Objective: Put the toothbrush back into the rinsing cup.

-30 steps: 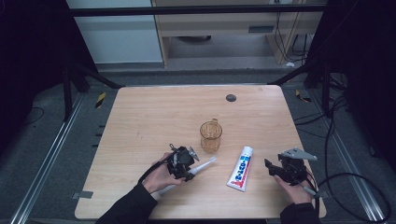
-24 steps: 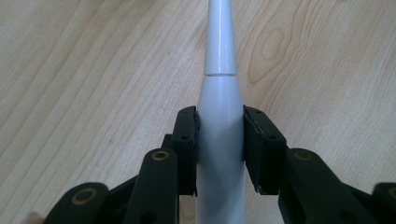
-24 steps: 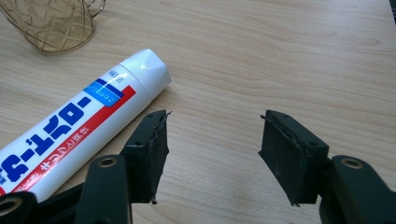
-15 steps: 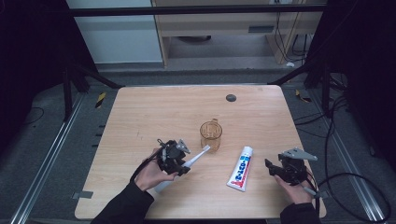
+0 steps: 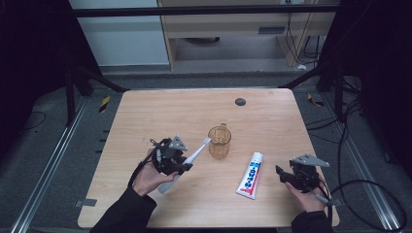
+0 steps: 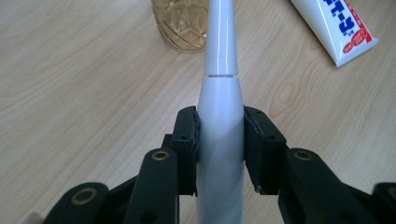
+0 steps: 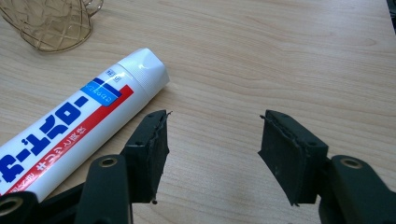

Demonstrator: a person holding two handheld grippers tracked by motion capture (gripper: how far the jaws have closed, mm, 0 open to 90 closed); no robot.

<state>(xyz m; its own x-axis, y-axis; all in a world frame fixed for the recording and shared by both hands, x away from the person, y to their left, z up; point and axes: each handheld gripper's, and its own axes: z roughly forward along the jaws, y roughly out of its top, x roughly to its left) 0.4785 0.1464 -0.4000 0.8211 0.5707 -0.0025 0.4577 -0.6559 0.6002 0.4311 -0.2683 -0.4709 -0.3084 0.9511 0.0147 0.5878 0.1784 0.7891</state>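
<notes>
My left gripper (image 5: pixel 180 162) (image 6: pixel 219 142) is shut on a white electric toothbrush (image 5: pixel 187 162) (image 6: pixel 219 121), both pads pressed to its handle. The brush is lifted off the table and slants up to the right, its head close to the rim of an amber glass cup (image 5: pixel 219 141) (image 6: pixel 182 23). A white toothpaste tube (image 5: pixel 250 174) (image 7: pixel 70 126) with red and blue print lies flat to the right of the cup. My right gripper (image 5: pixel 282 174) (image 7: pixel 212 149) rests near the table's front right, open, with bare wood between its jaws and the tube just to its left.
The wooden table (image 5: pixel 160 111) has a small dark round disc (image 5: pixel 240 101) near its far edge. Cables trail off the right side over a dark floor. A cabinet stands beyond the table.
The left hand has risen and shifted left and away from the front edge, carrying the toothbrush, whose head now points up toward the cup. The right gripper has stayed put.
</notes>
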